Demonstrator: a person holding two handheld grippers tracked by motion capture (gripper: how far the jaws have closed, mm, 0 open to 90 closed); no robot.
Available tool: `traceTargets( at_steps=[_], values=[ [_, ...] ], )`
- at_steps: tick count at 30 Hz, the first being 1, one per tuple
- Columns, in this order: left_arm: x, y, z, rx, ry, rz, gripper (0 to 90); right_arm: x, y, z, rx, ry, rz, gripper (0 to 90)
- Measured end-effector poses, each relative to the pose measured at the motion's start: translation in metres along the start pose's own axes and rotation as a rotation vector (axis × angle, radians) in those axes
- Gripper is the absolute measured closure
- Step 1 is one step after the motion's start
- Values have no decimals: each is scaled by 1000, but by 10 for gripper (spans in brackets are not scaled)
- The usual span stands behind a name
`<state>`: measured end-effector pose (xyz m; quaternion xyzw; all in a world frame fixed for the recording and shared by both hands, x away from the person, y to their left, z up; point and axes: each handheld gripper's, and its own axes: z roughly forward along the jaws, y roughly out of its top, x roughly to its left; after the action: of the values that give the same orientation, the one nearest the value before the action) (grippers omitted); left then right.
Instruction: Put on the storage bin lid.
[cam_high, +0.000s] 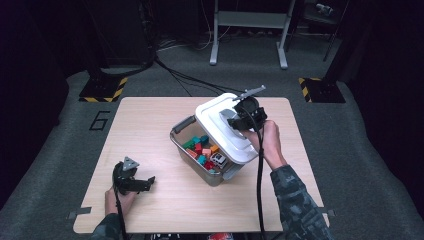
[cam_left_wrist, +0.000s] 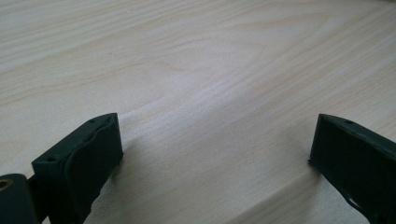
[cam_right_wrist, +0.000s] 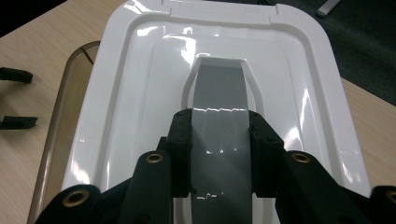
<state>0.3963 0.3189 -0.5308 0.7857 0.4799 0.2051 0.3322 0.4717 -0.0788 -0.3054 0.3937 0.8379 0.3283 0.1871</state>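
Nearest the high camera, at about 7 o'clock on the counter (cam_high: 150, 120), the left tool (cam_high: 142, 184) rests low in the person's left hand (cam_high: 116, 201), its 2 jaws spread wide with nothing but bare wood between them, as the left gripper view (cam_left_wrist: 212, 154) also shows. Toward 2 o'clock from the counter's middle, the right tool (cam_high: 234, 121) is held by the right hand (cam_high: 267, 142) and clamps the grey handle (cam_right_wrist: 219, 126) set along the middle of the white lid (cam_high: 220, 127); in the right gripper view (cam_right_wrist: 219, 154) both pads press against the handle's 2 sides. That lid sits tilted and shifted toward 2 o'clock over the clear bin (cam_high: 192, 135), so it covers the bin's far right part while the near left part is uncovered. Inside the uncovered part lie coloured blocks (cam_high: 202, 147) in red, green, teal and orange, with a small toy car (cam_high: 218, 159) at about 5 o'clock among them. A grey latch (cam_high: 184, 123) sticks out at the bin's 10 o'clock end. Both tools are well apart.
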Motion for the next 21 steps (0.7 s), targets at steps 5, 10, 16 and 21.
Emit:
traceTargets(
  at_steps=[5,10,16,21],
  values=[
    [0,0,0,0,0,0,21,12,3,13,-3,35,-20,668],
    [0,0,0,1,-1,-1,21,23,6,25,25,57,-27,667],
    [0,0,0,2,-1,-2,21,34,9,41,43,66,-32,667],
    [0,0,0,2,-1,-1,21,44,9,54,79,62,-51,667]
  ],
)
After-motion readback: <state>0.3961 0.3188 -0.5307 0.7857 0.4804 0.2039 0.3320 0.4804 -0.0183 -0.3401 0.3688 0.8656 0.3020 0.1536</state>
